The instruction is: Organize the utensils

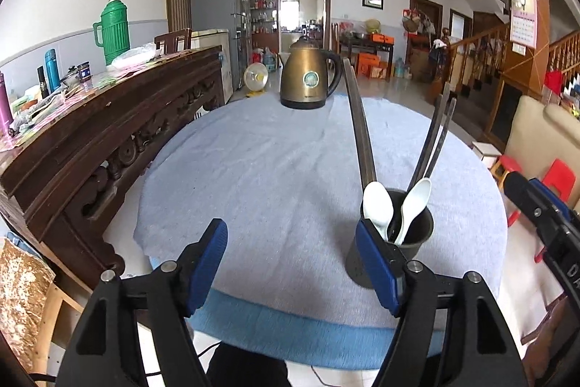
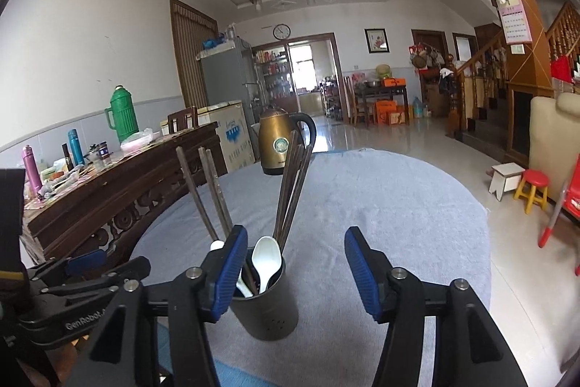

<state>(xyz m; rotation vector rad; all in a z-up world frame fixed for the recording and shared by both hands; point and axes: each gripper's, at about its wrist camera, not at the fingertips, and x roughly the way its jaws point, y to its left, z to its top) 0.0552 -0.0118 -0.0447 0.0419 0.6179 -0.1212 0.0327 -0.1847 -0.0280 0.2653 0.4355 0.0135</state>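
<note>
- Left wrist view: left gripper (image 1: pixel 291 265) spread wide, nothing between the pads; dark cup (image 1: pixel 395 247) just beyond its right finger, upright on the blue cloth (image 1: pixel 261 169), holding white spoons (image 1: pixel 378 207) and chopsticks (image 1: pixel 359 126); kettle (image 1: pixel 308 78) far behind the cup.
- Right wrist view: right gripper (image 2: pixel 293 274) spread, empty; cup (image 2: pixel 266 311) beside its left finger.

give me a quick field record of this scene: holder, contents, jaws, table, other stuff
holder: dark utensil cup upright on the table
contents: white spoons and dark chopsticks, all standing in the cup
left gripper: jaws open, nothing between them
right gripper: jaws open, nothing gripped
table: round, blue cloth
other: brass kettle at the far edge
loose utensils: none visible
</note>
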